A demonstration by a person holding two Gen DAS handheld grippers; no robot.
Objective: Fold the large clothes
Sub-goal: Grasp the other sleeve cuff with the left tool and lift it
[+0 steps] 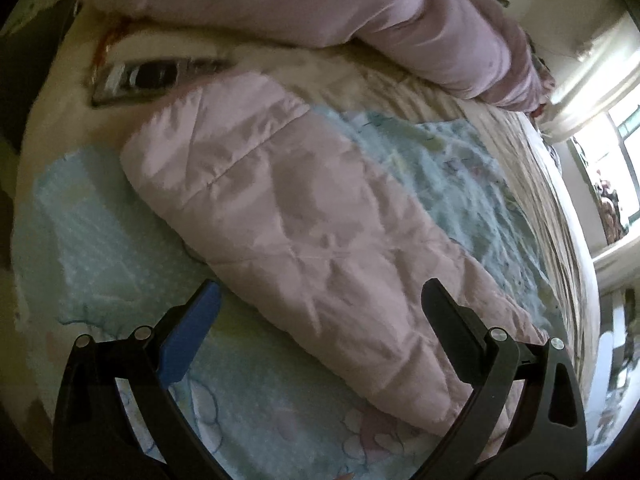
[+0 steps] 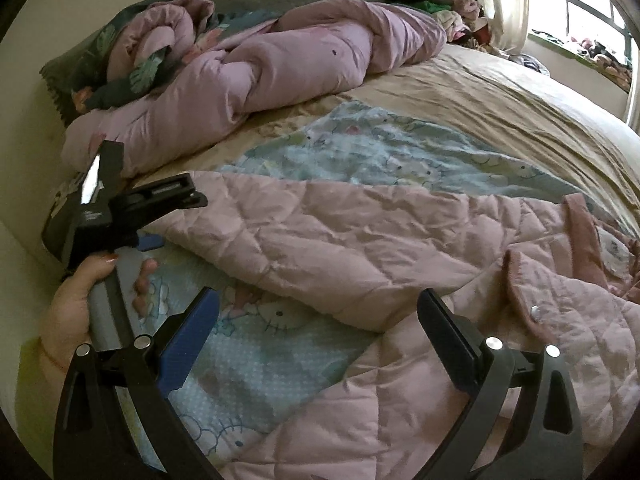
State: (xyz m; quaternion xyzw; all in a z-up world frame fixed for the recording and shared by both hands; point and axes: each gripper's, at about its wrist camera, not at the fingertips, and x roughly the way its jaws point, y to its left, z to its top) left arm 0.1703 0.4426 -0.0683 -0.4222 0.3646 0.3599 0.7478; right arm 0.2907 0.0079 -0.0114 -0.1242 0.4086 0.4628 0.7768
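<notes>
Bed sheet (image 2: 328, 152), cartoon-printed, is overlaid by the pink quilted coat (image 2: 360, 248). Soft, light, puffy padding is judged; its sleeve cuff is suggested for holding. Left gripper (image 1: 320, 296) and right gripper (image 2: 318, 302) are spread, empty.

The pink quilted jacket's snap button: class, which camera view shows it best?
The right wrist view. The snap button sits on the dark pink placket of the jacket. The left wrist view shows only a sleeve, with no button visible.

Dim daylight from blown-out window (image 2: 576, 4), soft motion blur, fisheye-warped dark vignette edges
</notes>
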